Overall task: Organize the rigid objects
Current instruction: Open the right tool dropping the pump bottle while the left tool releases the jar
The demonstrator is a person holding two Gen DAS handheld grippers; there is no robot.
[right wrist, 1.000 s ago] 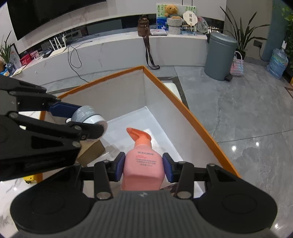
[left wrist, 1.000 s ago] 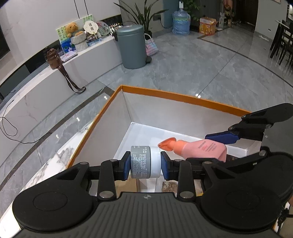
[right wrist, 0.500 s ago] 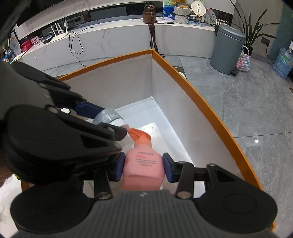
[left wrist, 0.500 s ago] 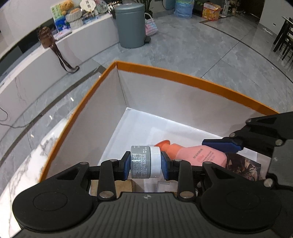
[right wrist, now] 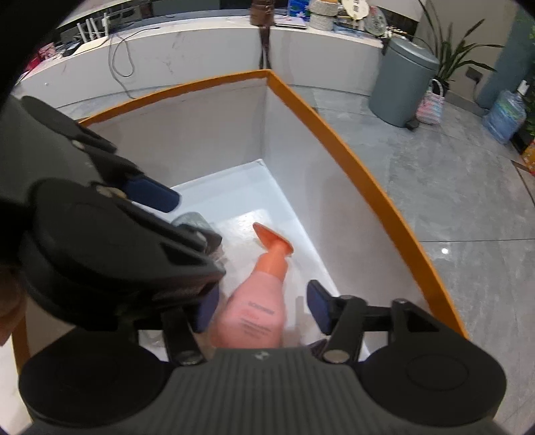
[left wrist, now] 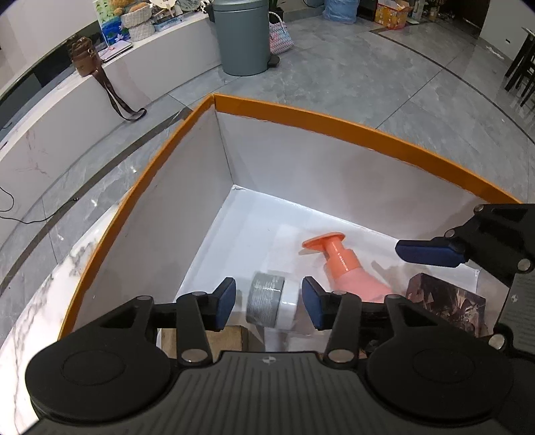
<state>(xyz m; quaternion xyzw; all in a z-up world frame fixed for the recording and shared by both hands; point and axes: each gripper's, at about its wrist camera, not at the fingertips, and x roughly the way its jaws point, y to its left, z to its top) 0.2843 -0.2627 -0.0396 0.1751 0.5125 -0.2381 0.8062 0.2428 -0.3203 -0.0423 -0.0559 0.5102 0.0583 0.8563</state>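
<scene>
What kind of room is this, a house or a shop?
Most likely a home's living room. There is a long white ledge with a teddy bear and a brown bag on it, a grey bin on the shiny tiled floor, and a potted plant in the corner.

Your jar [left wrist: 271, 303] in the box [left wrist: 301, 115] left of the pump bottle [left wrist: 351, 267], trash bin [left wrist: 242, 36] on the floor behind the box
</scene>
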